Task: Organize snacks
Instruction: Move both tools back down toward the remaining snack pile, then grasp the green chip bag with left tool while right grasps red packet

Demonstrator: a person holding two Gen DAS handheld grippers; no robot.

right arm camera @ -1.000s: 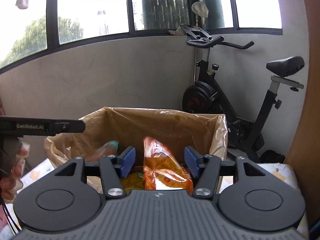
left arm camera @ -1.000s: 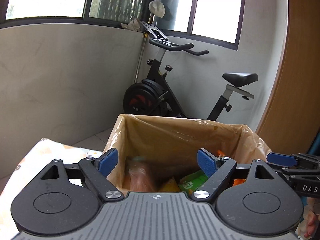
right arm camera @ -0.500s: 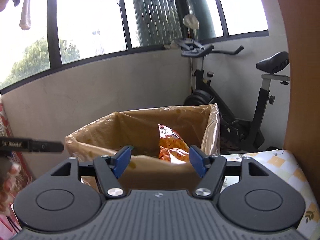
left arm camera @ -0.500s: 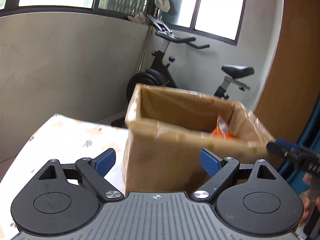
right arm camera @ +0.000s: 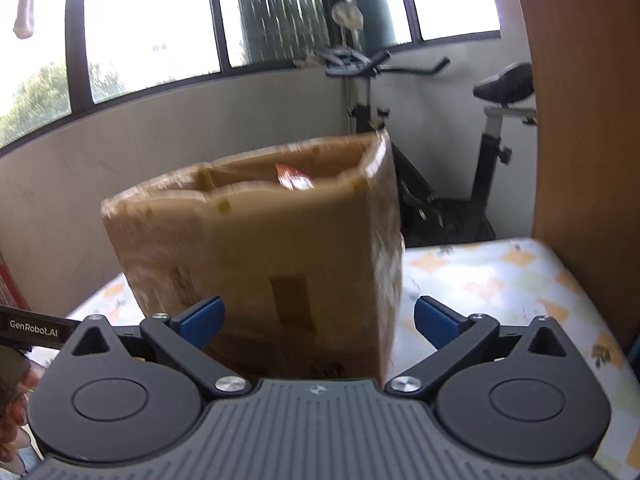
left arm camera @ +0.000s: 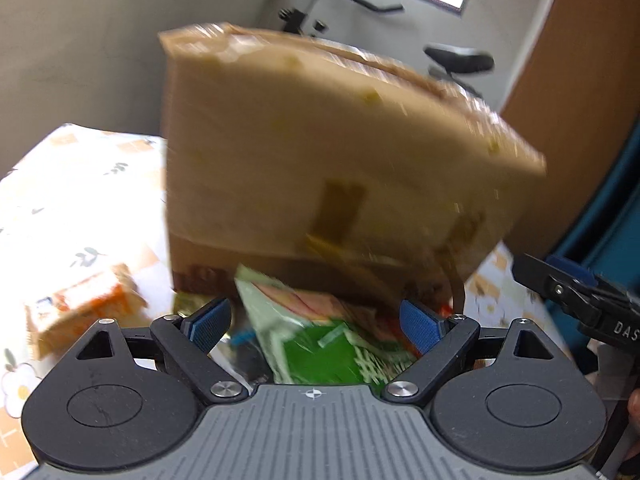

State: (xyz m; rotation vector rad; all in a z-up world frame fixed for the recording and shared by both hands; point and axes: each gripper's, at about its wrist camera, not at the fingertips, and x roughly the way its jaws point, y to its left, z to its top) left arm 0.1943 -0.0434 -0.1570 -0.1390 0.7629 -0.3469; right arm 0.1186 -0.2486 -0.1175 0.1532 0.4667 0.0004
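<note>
- We've got the left gripper [left arm camera: 316,322] down low in front of the box [left arm camera: 320,160], jaws wide apart with nothing clamped. A green pack [left arm camera: 320,344] lies flat on the table [left arm camera: 80,200] right between the fingers, just below the box's front wall.
- Right gripper [right arm camera: 318,316] has just been opening and now stands wide, nothing between the jaws. It's facing the box from near the table.
- We reckon the next grab is that green pack. We'd go for it by an edge, squeeze softly since it's a crinkly bag, then lift it clear over the rim before letting go.
- Watch the box wall, it's close enough to bump.
- Looks-wise: the box is brown cardboard, taped, open on top, and an orange bag [right arm camera: 294,178] pokes up inside.
- Another orange pack [left arm camera: 84,308] sits off to the left on the table. It's blurry, so we can't read any labels.
</note>
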